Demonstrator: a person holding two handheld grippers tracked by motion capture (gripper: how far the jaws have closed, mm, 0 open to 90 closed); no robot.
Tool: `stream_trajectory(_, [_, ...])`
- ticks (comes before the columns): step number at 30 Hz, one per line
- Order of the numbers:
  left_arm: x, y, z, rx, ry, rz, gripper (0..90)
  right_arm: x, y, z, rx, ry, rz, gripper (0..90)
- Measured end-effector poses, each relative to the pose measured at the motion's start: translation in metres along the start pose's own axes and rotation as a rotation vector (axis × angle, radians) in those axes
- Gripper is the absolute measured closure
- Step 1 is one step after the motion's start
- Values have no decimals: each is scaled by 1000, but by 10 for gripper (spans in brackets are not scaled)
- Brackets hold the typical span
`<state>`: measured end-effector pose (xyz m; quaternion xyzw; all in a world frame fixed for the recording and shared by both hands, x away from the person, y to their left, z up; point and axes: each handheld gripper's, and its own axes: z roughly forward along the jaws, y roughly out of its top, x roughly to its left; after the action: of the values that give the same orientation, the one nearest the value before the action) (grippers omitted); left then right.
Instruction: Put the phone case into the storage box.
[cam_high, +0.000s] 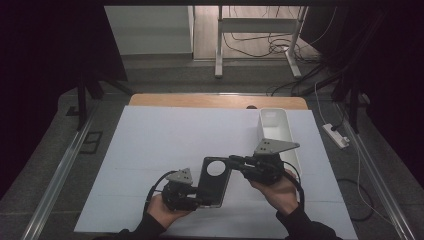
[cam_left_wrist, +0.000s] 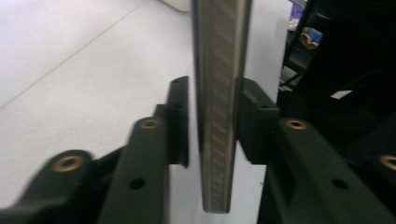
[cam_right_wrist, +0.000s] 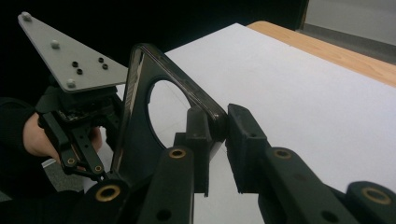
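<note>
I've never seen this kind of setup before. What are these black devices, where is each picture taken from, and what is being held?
A person holds hand-operated tongs in each hand. The high view looks down on a white table; the other two cameras ride on the tongs and look along their black jaws.

The left tongs and right tongs both meet a dark phone case with a round camera hole, raised off the table. The right tongs pinch its rim. In the left gripper view, the case's edge stands between the jaws with a small gap on each side. A white bin sits at the far right.

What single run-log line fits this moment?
left gripper: open around phone case | right gripper: shut on phone case | white bin: far right
</note>
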<state>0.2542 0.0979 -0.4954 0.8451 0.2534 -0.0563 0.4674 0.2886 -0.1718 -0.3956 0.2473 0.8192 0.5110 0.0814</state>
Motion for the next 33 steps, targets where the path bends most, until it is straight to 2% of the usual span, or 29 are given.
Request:
stream_trajectory(2, [0,0,-1,-8,13,-1,553,1,1,-1,-2,-3,-9,788])
stream_trajectory(3, [1,0,-2,-19,26,2,553,1,1,-1,-2,-3,-9,788])
stream_trajectory(7, [0,-1,-5,-37,64,36,402,1,2,-3,-10,-9,-19,789])
stream_trajectory(8, [-1,0,-5,-39,73,44,340,1,2,-4,-15,-10,-21,789])
stream_trajectory(9, [-2,0,-5,-41,81,52,340,1,2,-4,-15,-10,-21,789])
stream_trajectory(10, [-3,0,-5,-39,104,66,259,1,2,-5,-16,-15,-24,789])
stream_trajectory(12, [-4,0,-5,-34,116,74,231,1,2,-5,-18,-18,-26,789])
stream_trajectory(13, [-4,1,-6,-29,133,79,181,0,3,-6,-21,-21,-30,789])
stream_trajectory(17, [-5,1,-12,-28,147,79,75,0,4,-9,-23,-31,-41,790])
stream_trajectory(21, [-7,1,-21,-25,177,86,36,-3,4,-12,-22,-38,-39,790])
stream_trajectory(22, [-7,-1,-24,-36,181,80,29,-4,4,-13,-18,-50,-39,790])
stream_trajectory(26, [-5,-4,-30,-53,193,68,16,-7,4,-15,-17,-50,-40,790])
stream_trajectory(28, [-4,-10,-38,-75,208,46,9,-8,5,-17,-16,-58,-45,790])
stream_trajectory(32, [-3,-15,-45,-96,216,37,4,-14,8,-20,-19,-67,-40,790])
stream_trajectory(33, [-3,-17,-48,-102,230,40,3,-14,9,-21,-19,-69,-39,790])
